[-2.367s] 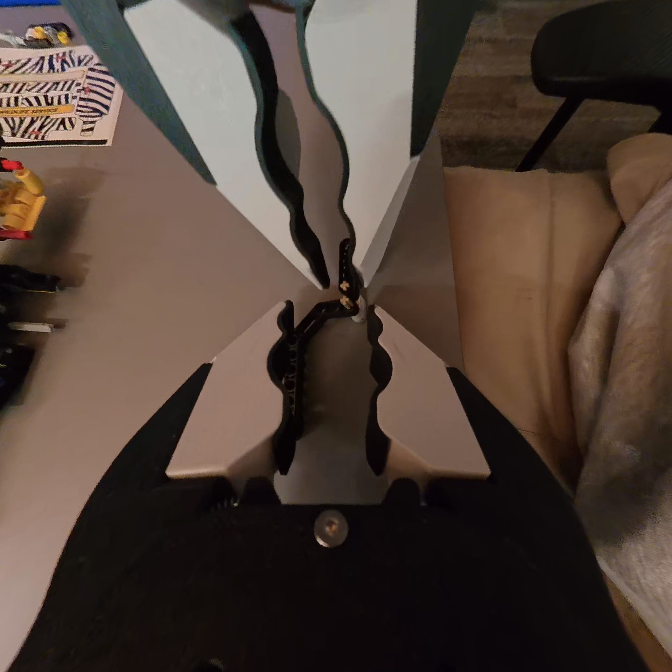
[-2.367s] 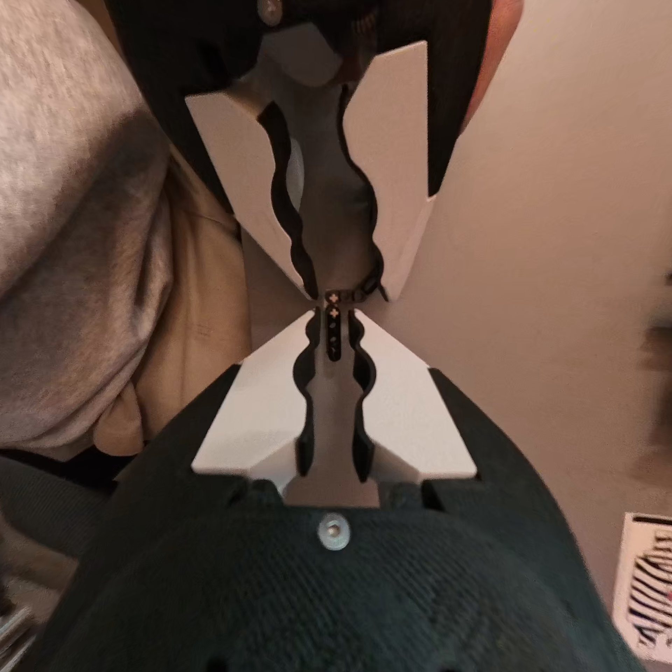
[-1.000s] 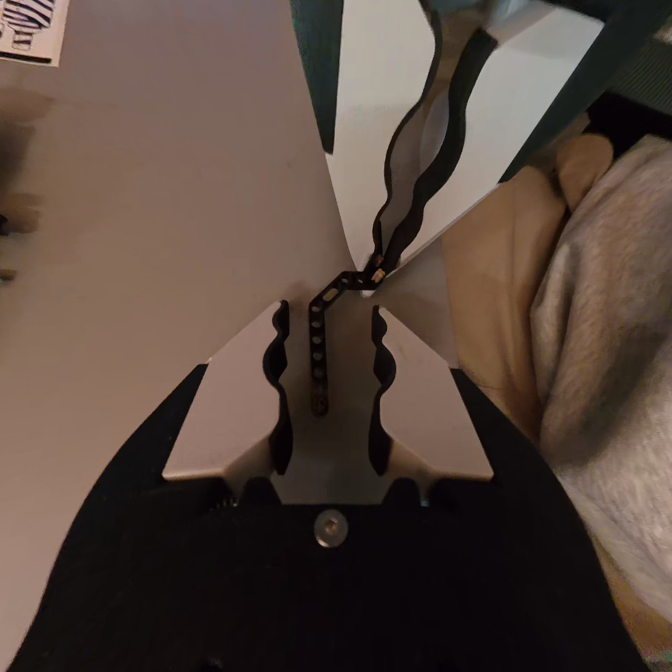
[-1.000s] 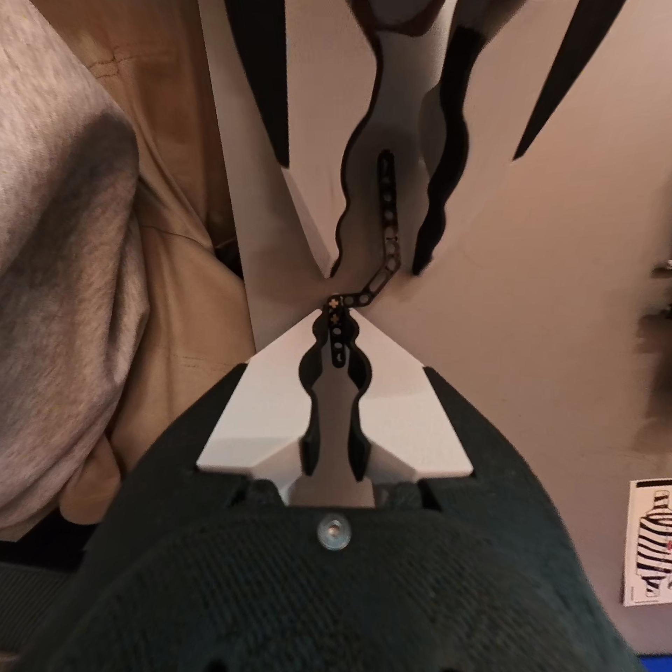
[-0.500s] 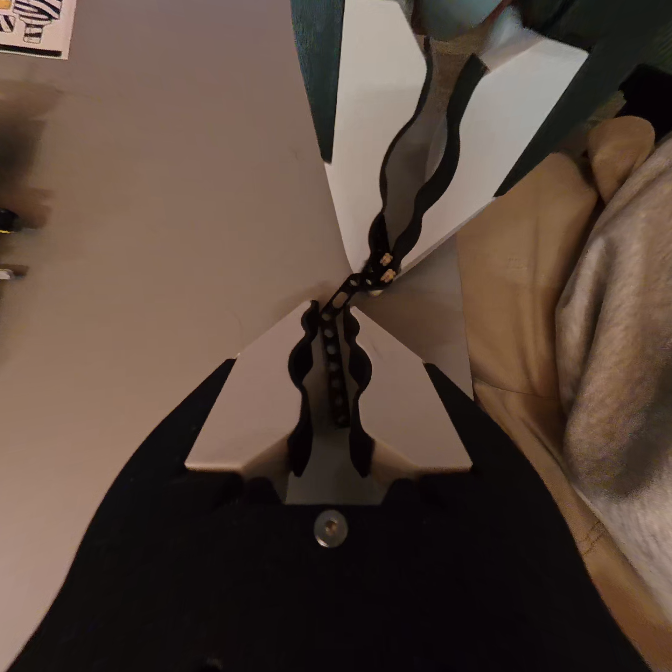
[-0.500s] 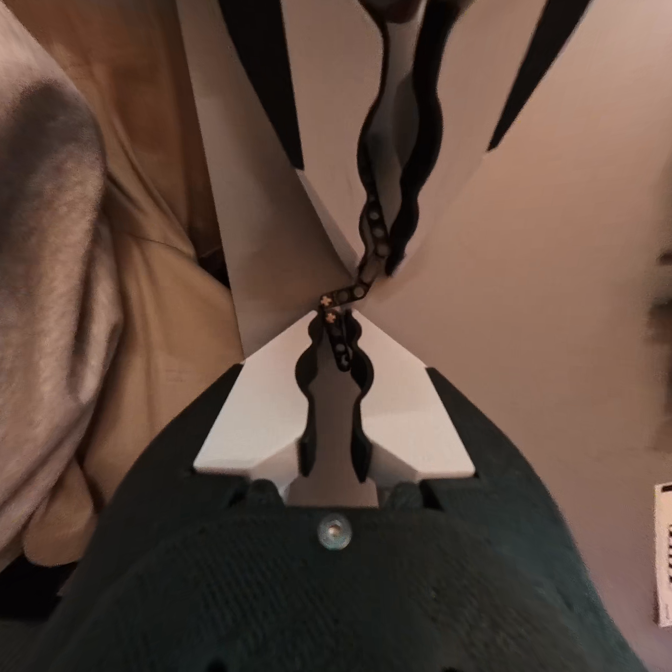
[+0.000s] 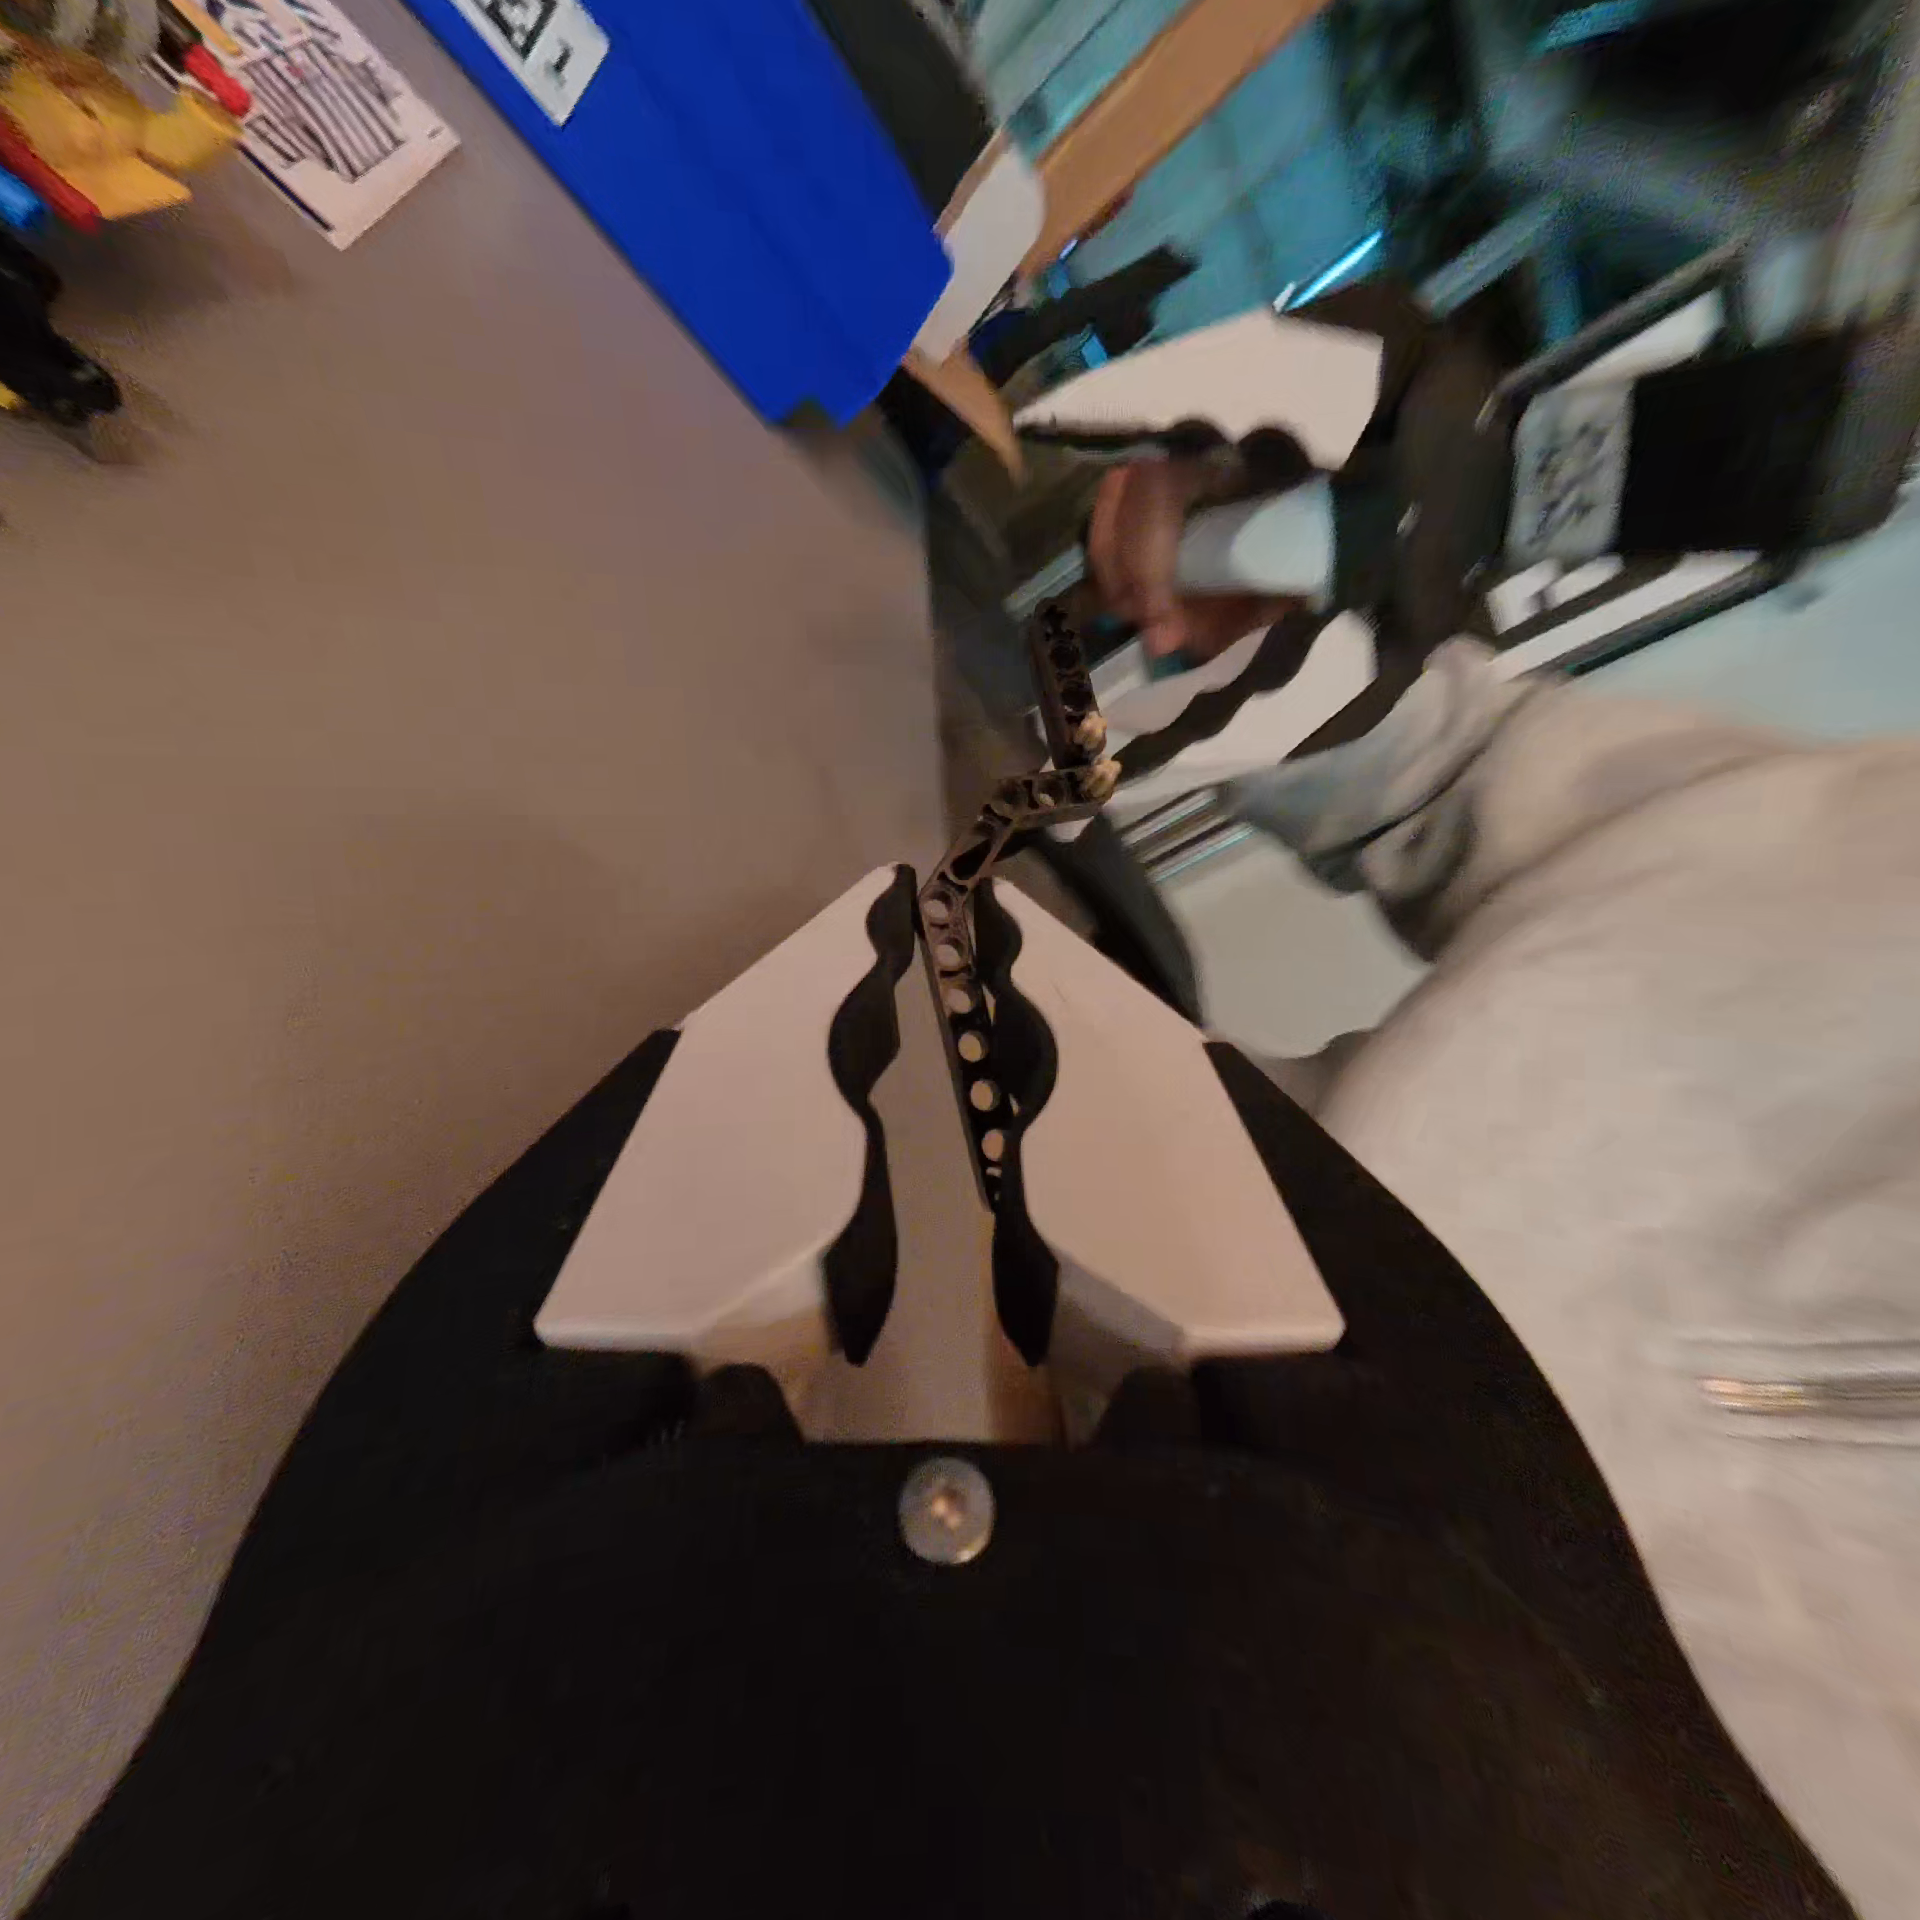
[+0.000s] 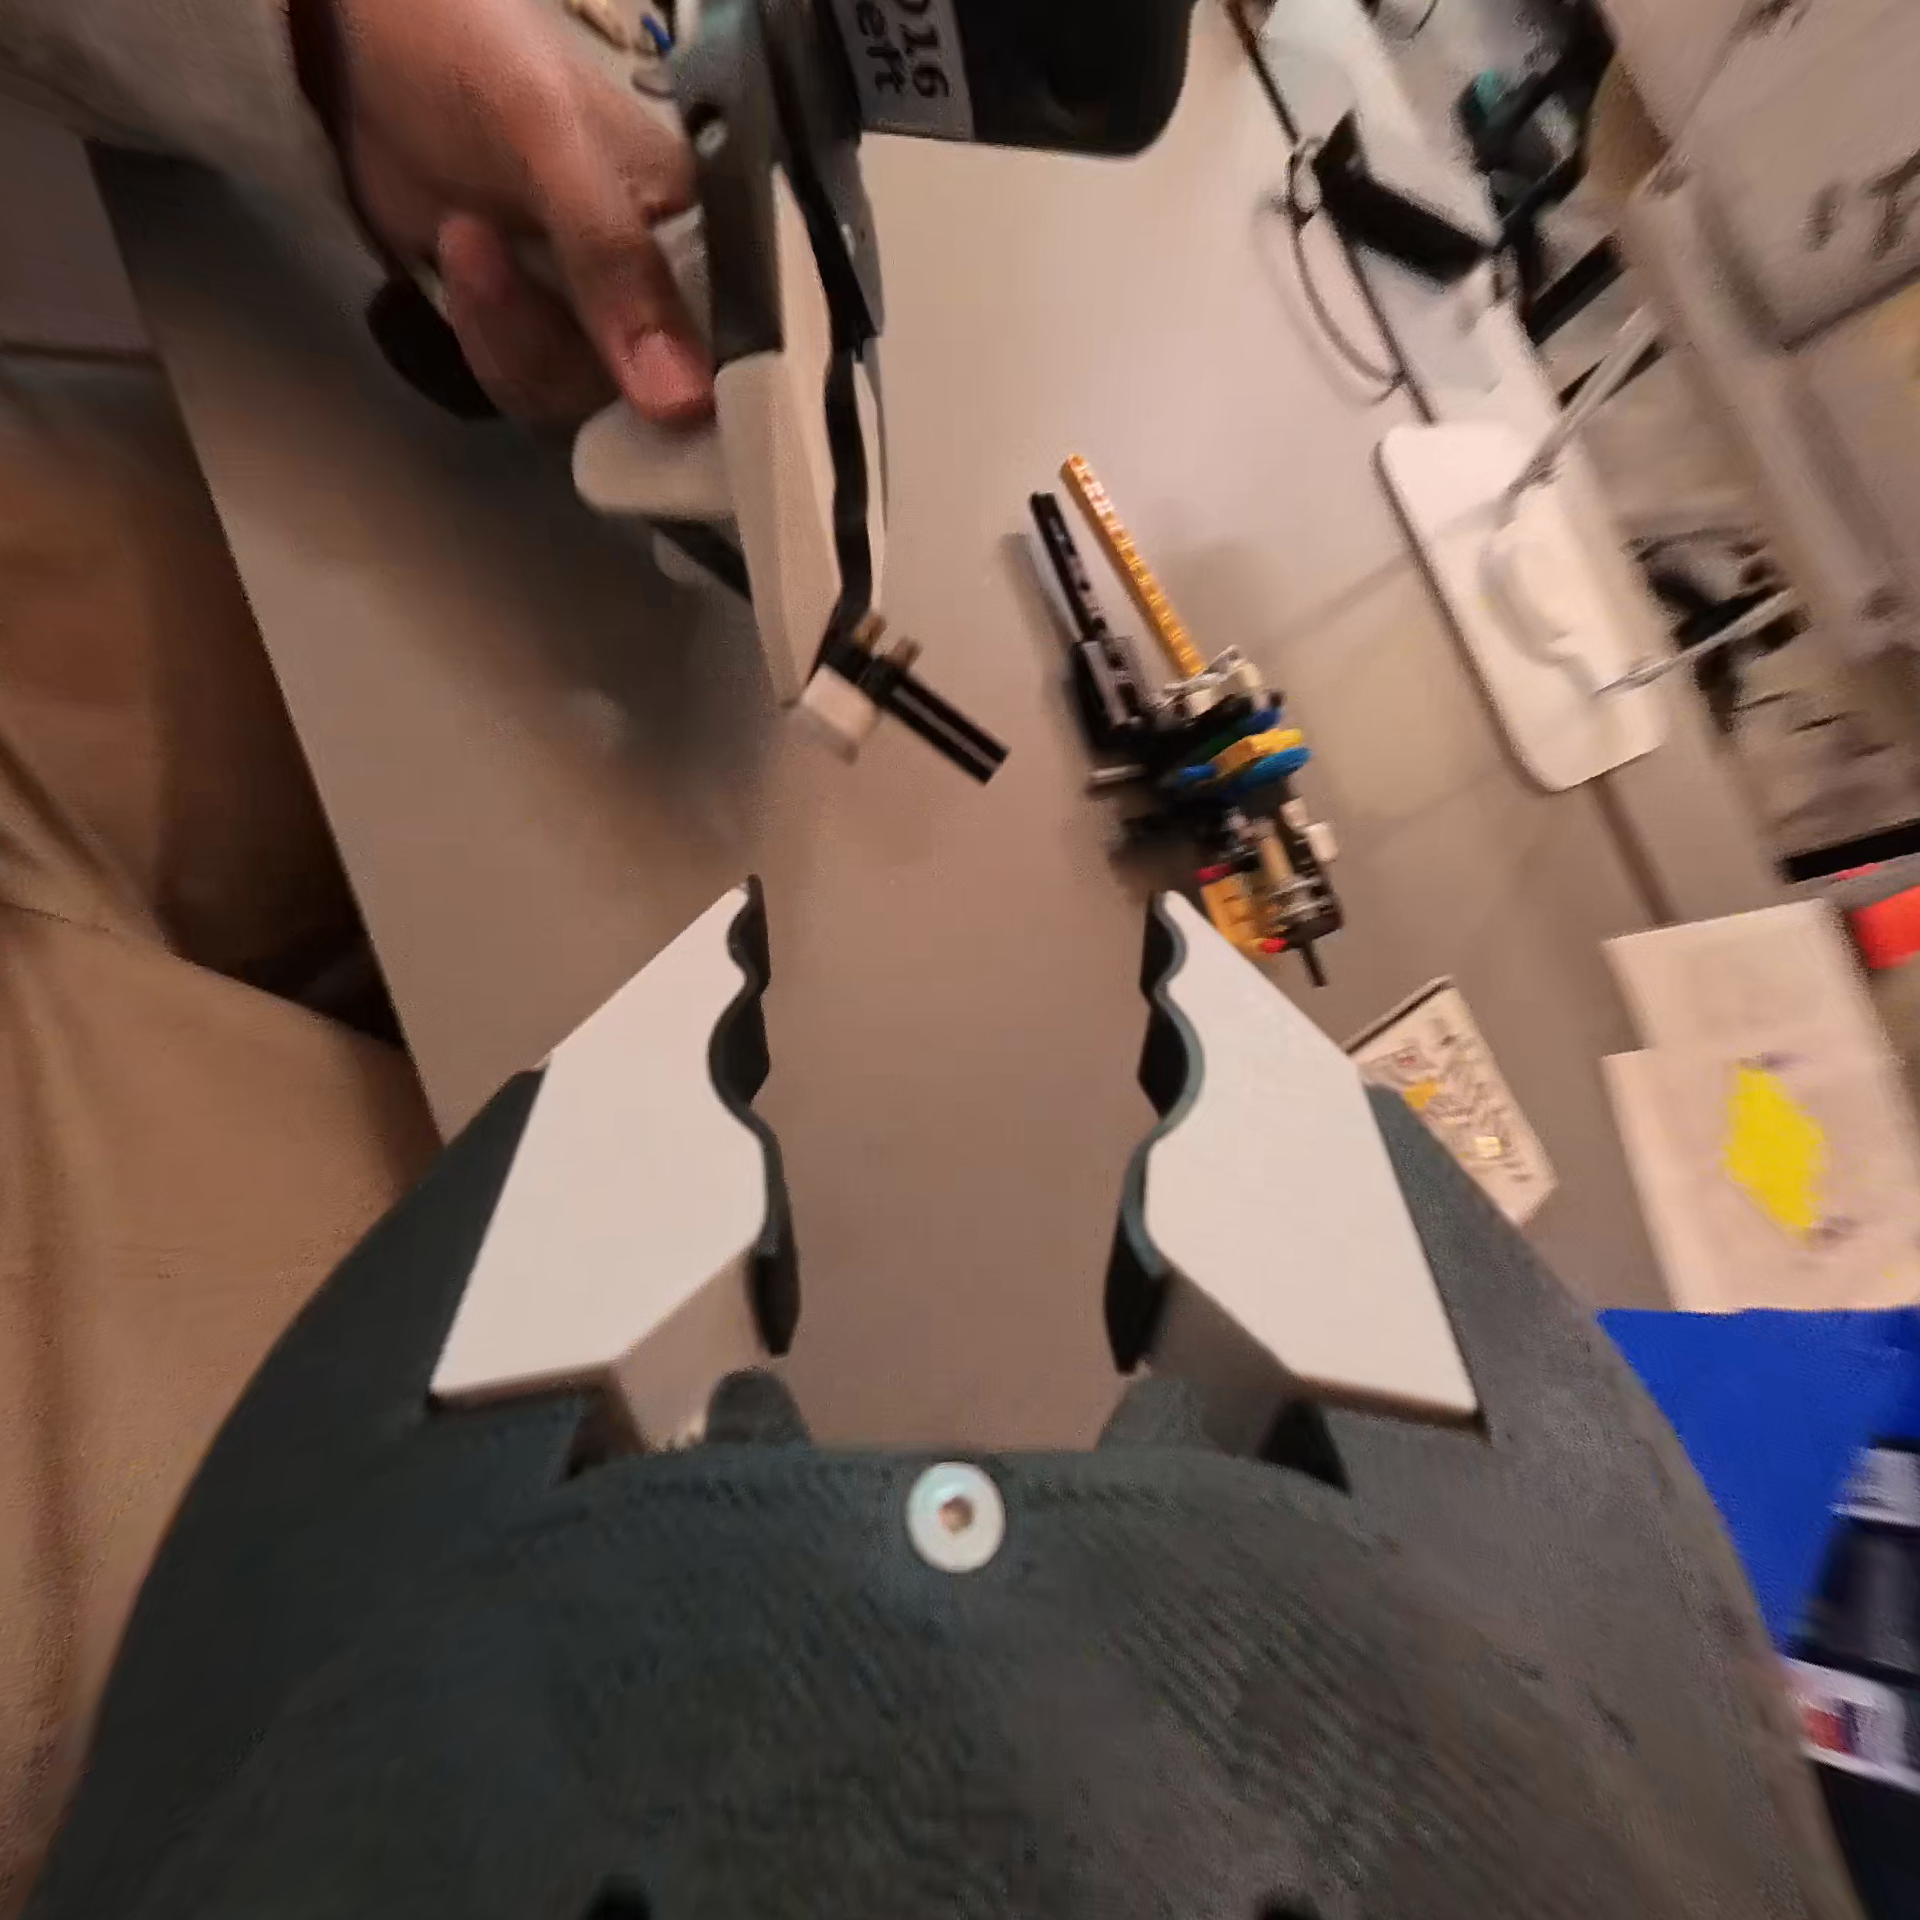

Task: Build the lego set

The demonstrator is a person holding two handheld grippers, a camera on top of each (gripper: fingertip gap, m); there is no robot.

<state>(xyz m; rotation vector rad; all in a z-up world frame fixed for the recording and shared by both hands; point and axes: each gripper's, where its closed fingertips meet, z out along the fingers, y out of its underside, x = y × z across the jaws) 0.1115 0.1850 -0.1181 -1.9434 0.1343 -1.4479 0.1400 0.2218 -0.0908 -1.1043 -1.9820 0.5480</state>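
Observation:
My left gripper (image 7: 943,896) is shut on a black bent lego beam assembly (image 7: 971,1029) with tan pins. The assembly sticks out past the fingertips and kinks upward. In the right wrist view a hand holds the left gripper (image 8: 844,694) at upper left, with the black beam (image 8: 940,727) poking from its tip above the grey table (image 8: 935,312). My right gripper (image 8: 956,906) is open and empty, pulled back from the beam. It also shows blurred at the right of the left wrist view (image 7: 1236,675). A partly built lego model (image 8: 1216,758) with a yellow beam lies on the table.
A blue box (image 7: 717,187) stands at the table's far edge, and it also shows in the right wrist view (image 8: 1766,1434). A striped sticker sheet (image 7: 332,125) and yellow lego parts (image 7: 104,156) lie beyond my left gripper. Paper sheets (image 8: 1756,1132) and a booklet (image 8: 1455,1112) lie right of the model. The tips of one gripper are about 7 centimeters away from the tips of the other.
My left gripper shut on the long arm of the beam assembly. My right gripper let go of it, opened wide and drew away. Both views have swung round.

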